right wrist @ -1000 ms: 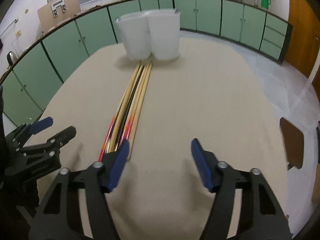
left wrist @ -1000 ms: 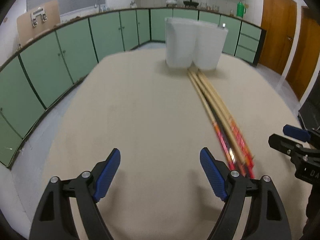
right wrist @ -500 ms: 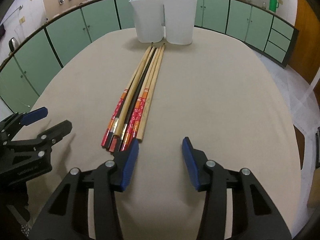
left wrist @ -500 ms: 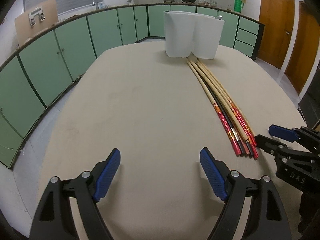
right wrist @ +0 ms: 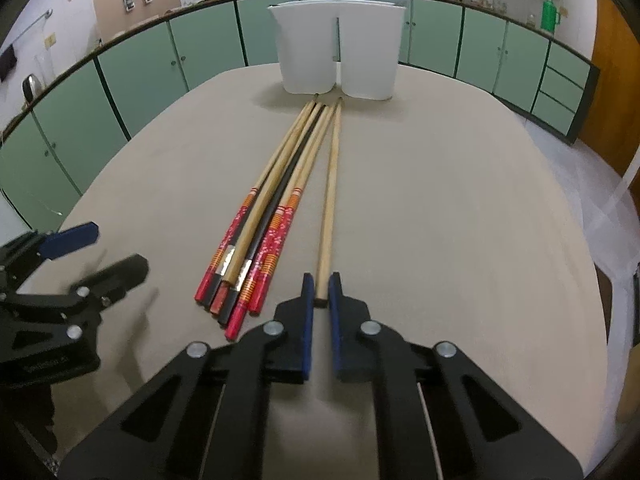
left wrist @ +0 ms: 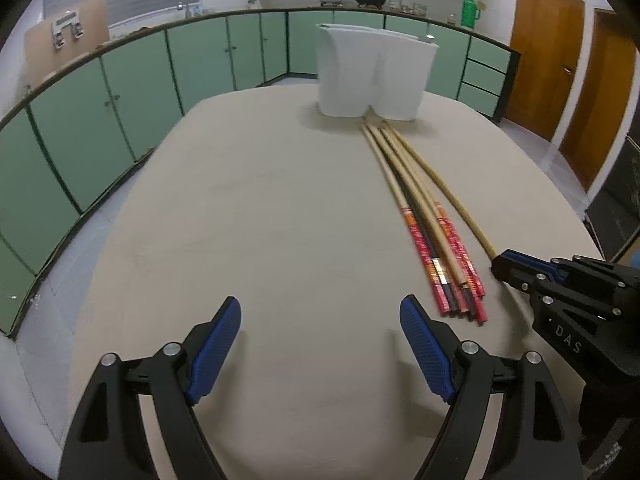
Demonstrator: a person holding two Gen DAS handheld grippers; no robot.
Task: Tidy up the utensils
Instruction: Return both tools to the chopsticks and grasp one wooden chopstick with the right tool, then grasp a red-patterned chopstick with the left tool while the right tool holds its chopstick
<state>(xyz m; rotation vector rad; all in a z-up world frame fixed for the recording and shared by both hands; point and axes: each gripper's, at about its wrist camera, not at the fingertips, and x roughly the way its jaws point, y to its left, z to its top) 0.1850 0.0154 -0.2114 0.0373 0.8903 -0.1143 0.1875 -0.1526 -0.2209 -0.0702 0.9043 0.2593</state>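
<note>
While right gripper (right wrist: 319,292) just closed, fingers now clamped on near end of plain wooden chopstick (right wrist: 329,196), frame centre. Left gripper (left wrist: 320,344) at lower frame, fingers wide apart, nothing between. Remaining chopsticks (right wrist: 260,232) bundled left of centre on worktop (right wrist: 440,220). White holder (right wrist: 338,54) at top centre.

Right gripper (right wrist: 320,290) jaws around plain chopstick (right wrist: 329,200)

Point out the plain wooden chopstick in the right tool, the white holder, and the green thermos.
plain wooden chopstick (right wrist: 330,200), right wrist view, mid shaft.
white holder (right wrist: 308,52), right wrist view, front wall of left compartment.
green thermos (left wrist: 469,12), left wrist view, body.
</note>
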